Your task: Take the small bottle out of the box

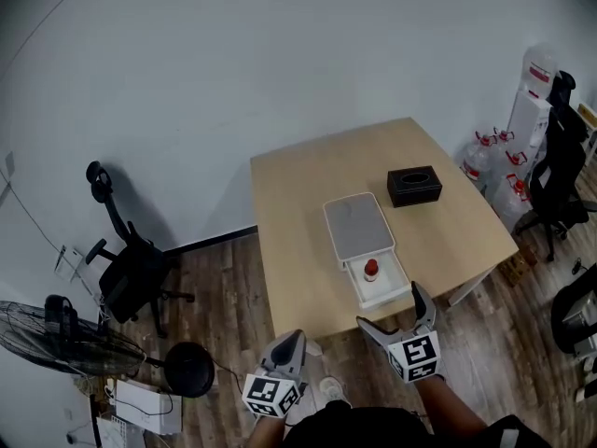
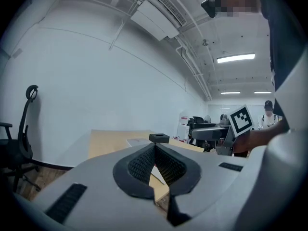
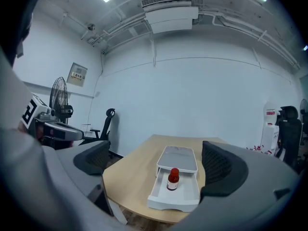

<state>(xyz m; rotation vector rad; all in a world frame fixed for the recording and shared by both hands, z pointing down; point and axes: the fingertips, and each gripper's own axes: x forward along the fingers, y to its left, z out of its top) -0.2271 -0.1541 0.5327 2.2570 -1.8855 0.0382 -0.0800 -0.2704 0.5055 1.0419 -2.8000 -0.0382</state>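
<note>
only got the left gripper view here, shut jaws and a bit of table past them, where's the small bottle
Observer: The small bottle stands upright in the pulled-out drawer of the white box.
Operator: is it gripped yet
Observer: No. The right gripper is open with nothing between its jaws, apart from the bottle and aimed at it from the table's near edge.
Operator: anything crowding it
Observer: Nothing else is in the drawer. A black box sits apart, farther back on the table.
</note>
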